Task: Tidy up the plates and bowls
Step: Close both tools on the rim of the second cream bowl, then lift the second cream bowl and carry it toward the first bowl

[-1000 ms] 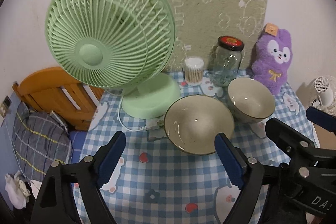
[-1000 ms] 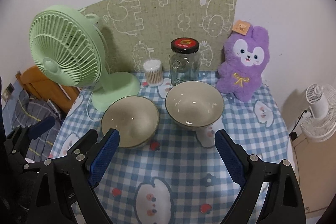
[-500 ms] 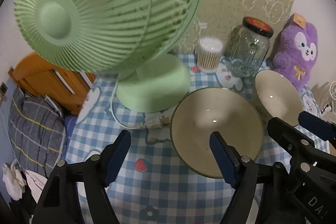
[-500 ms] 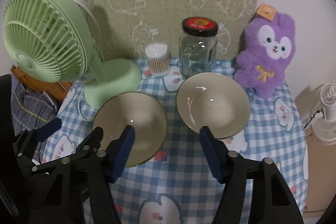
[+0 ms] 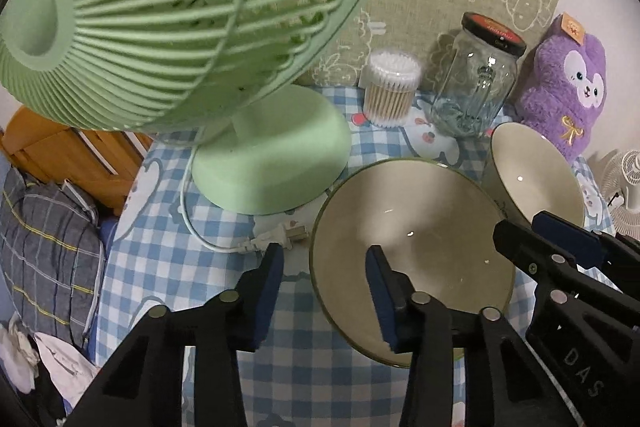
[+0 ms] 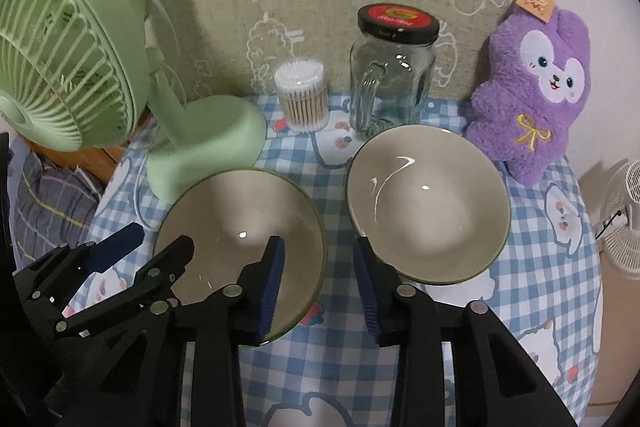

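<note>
Left wrist view: the left gripper is closing, jaws still apart, straddling the near rim of the left bowl on the checked tablecloth.

Right wrist view: the right gripper is closing, jaws apart, over the gap between that bowl and the right bowl, gripping nothing.

I see two glossy glazed ceramic bowls on a matt checked tablecloth, a clear glass jar, a smooth plastic fan, and a fuzzy plush rabbit.
</note>
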Available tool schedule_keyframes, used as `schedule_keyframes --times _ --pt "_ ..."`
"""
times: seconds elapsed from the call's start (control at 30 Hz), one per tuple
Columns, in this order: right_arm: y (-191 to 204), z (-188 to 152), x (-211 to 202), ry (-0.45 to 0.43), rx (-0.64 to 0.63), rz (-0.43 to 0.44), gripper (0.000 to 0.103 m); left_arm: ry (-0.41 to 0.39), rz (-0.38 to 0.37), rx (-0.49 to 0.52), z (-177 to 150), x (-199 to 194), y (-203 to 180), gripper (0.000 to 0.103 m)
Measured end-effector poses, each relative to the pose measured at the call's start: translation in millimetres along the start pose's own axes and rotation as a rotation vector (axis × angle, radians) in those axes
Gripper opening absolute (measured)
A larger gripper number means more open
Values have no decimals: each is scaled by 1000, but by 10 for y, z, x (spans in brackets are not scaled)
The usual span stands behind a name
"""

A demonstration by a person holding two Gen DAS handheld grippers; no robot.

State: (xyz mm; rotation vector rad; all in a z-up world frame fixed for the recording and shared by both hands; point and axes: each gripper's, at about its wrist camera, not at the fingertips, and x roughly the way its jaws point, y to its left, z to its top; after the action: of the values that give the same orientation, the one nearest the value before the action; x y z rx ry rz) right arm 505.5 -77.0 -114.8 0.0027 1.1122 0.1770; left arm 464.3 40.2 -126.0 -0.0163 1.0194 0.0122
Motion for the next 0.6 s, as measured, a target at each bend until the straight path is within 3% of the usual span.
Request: schedule_keyframes --times 0.27,0.6 --pt "22 -6 150 16 -25 -19 22 -18 -23 29 -24 59 9 25" --pt "14 -30 265 34 -23 -15 18 -10 -41 6 28 88 76 10"
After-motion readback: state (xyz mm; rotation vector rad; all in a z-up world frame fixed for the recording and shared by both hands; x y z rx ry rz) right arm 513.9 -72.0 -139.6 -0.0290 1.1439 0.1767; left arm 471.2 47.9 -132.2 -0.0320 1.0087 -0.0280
